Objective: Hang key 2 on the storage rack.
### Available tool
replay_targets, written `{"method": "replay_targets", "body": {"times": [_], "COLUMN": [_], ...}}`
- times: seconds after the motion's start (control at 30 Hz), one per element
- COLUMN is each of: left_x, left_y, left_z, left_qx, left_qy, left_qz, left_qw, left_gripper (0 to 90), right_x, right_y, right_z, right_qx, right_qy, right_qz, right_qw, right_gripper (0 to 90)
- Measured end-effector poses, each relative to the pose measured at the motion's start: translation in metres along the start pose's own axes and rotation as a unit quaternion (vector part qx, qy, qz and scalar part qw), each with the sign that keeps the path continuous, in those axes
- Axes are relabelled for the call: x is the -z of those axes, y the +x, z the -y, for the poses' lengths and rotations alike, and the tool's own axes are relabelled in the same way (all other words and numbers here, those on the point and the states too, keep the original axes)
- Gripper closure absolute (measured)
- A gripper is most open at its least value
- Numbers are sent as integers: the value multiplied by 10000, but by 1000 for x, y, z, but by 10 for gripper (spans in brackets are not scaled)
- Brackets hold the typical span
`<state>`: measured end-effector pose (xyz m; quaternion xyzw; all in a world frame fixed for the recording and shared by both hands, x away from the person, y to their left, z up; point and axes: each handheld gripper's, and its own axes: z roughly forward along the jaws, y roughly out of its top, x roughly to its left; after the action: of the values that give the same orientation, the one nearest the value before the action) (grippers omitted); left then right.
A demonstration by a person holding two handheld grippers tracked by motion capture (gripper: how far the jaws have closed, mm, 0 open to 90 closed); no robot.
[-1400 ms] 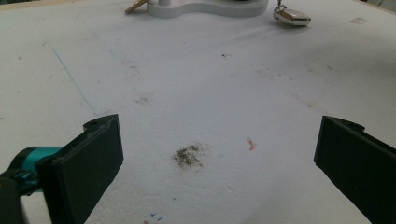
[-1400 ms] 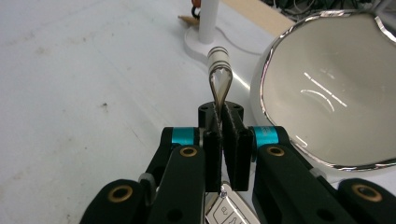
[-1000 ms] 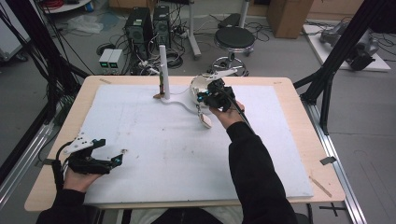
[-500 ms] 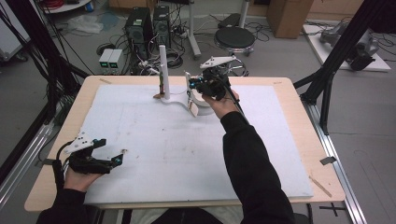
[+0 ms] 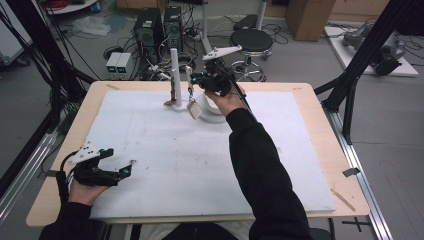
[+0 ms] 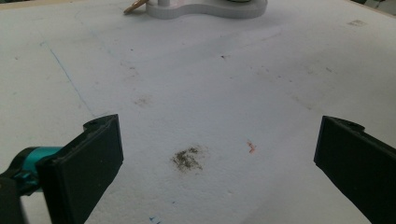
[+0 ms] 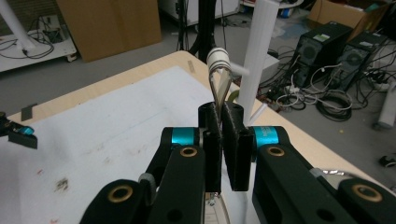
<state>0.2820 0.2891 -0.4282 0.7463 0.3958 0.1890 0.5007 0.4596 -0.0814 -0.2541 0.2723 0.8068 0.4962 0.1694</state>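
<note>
Right gripper (image 7: 220,140), jaws clamped on a strap loop (image 7: 219,86) by the post's peg (image 7: 237,70) (far edge): I judge misalignment could topple the post (image 5: 174,75).

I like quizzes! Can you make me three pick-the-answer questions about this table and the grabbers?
1. Where is the white stand?
A. far edge of the table
B. near edge
C. on the floor

2. How many grippers have their jaws wide apart?
A. none
B. one
C. two

3. What is the right gripper doing?
A. lying flat
B. pinching a loop
C. pushing a box

Answers: 1 A, it rises beyond the white mat. 2 B, the left gripper alone gapes. 3 B, its jaws are shut on the loop beside the post.
</note>
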Motion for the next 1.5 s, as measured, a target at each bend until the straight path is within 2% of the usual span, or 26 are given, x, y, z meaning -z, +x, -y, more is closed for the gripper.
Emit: {"method": "replay_targets", "body": {"times": [0.1,0.23,0.77,1.0,1.13,1.23,1.5], "left_x": [0,0,1,1,1,1,2], "left_y": [0,0,1,1,1,2,3], "left_z": [0,0,1,1,1,1,2], "left_qx": [30,28,44,57,60,39,42], "left_qy": [-24,-16,-43,-48,-44,-35,-29], "left_qz": [-2,16,13,18,18,20,18], "left_qw": [10000,10000,10000,10000,10000,10000,10000], "left_gripper": [17,17,17,17,17,17,17], "right_x": [-2,-6,-21,-29,-34,-35,-37], "right_y": [1,2,7,6,5,3,-5], "right_z": [-9,-19,-65,-77,-84,-88,-86], "right_qx": [41,30,238,282,335,316,231], "right_qy": [-106,-60,-246,-317,-254,-315,-318], "right_qz": [-4,11,-115,-168,-108,-77,9], "right_qw": [9999,10000,9993,9990,9991,9990,9992], "right_gripper": [870,870,870,869,869,869,868]}}
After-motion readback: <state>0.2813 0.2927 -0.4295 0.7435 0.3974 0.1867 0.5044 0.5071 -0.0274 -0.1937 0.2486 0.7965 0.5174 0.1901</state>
